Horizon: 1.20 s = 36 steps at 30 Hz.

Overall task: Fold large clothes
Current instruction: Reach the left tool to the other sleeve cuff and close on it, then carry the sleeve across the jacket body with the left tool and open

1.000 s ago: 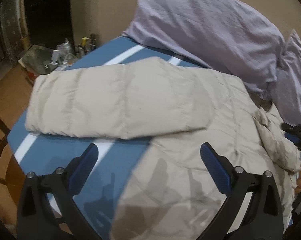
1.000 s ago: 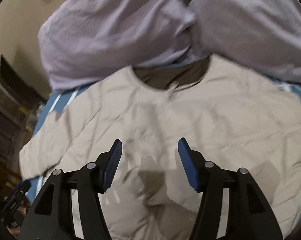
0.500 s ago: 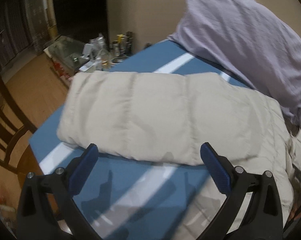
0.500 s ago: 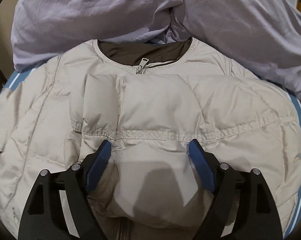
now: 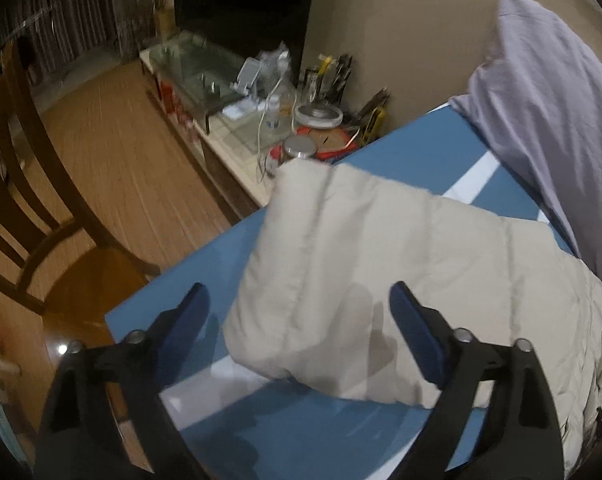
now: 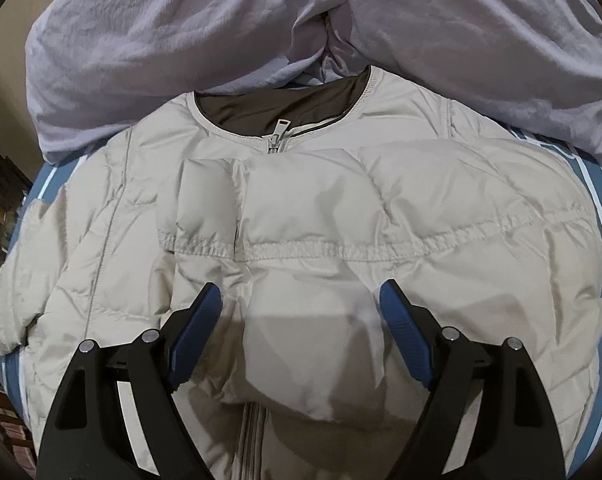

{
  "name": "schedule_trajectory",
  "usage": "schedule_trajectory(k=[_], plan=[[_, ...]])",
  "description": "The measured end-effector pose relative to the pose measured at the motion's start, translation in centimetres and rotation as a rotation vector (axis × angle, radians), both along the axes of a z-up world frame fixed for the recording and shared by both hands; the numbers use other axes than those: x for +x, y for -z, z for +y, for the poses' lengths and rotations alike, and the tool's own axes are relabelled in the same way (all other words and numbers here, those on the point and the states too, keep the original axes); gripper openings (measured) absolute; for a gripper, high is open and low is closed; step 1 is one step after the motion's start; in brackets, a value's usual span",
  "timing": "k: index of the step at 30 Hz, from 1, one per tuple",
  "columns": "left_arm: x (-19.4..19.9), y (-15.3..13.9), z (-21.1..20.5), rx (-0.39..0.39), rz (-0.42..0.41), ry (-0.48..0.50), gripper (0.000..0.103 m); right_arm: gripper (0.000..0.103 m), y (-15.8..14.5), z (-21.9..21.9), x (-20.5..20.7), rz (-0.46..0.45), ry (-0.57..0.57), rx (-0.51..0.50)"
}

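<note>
A beige quilted puffer jacket (image 6: 341, 216) lies front up on a blue bed sheet (image 5: 301, 432), zipped, with a brown lining at the collar. One sleeve is folded across its chest. The other sleeve (image 5: 381, 280) stretches out sideways in the left wrist view. My left gripper (image 5: 299, 312) is open and empty, just above that sleeve's end. My right gripper (image 6: 301, 312) is open and empty, over the folded sleeve's cuff at the jacket's middle.
Two lilac pillows (image 6: 221, 32) lie behind the jacket's collar; one shows in the left wrist view (image 5: 549, 104). Beside the bed's left edge stand a low cluttered shelf (image 5: 269, 116) with jars and cables, a wooden chair (image 5: 29, 200), and wooden floor.
My left gripper swung left toward the end of the outstretched sleeve and moved closer to it. My right gripper moved over the jacket's chest and opened wider.
</note>
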<state>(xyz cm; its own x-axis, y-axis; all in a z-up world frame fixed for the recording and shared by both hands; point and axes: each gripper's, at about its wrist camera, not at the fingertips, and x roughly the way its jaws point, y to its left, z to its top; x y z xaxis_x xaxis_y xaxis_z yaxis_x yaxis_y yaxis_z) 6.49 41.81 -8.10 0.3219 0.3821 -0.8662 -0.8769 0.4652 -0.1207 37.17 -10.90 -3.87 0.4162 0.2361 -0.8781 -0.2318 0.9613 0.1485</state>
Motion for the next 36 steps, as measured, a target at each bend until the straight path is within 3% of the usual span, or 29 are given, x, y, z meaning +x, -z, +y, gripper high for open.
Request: schedule_trajectory(k=[7,10,12,14,17,24,36], plan=[[-0.5,2.2,0.7,-0.091,-0.018,0.001,0.072,0.083,-0.2,-1.4,-0.7,0.0,0.015,0.002],[-0.6,2.3,0.4,-0.082,-0.024,-0.003,0.068,0.083,-0.2,-1.7,-0.9,0.002,0.016,0.004],[-0.5,2.4,0.2,-0.08,-0.032,0.0,0.058,0.083,-0.3,-1.9,-1.0,0.006,0.018,0.011],[-0.5,2.4,0.3,-0.11,-0.084,0.021,0.031,0.083,-0.4,-2.1,-1.1,0.013,0.021,0.027],[0.0,2.0,-0.2,-0.102,-0.091,0.029,0.02,0.083,-0.6,-2.3,-1.3,0.015,0.021,0.038],[1.3,-1.1,-1.5,-0.041,-0.122,0.067,0.016,0.083,-0.9,-3.6,-1.6,0.005,0.031,0.053],[7.0,-11.3,-7.5,0.04,-0.353,0.287,0.016,0.084,-1.8,-5.5,-2.4,-0.022,0.035,0.061]])
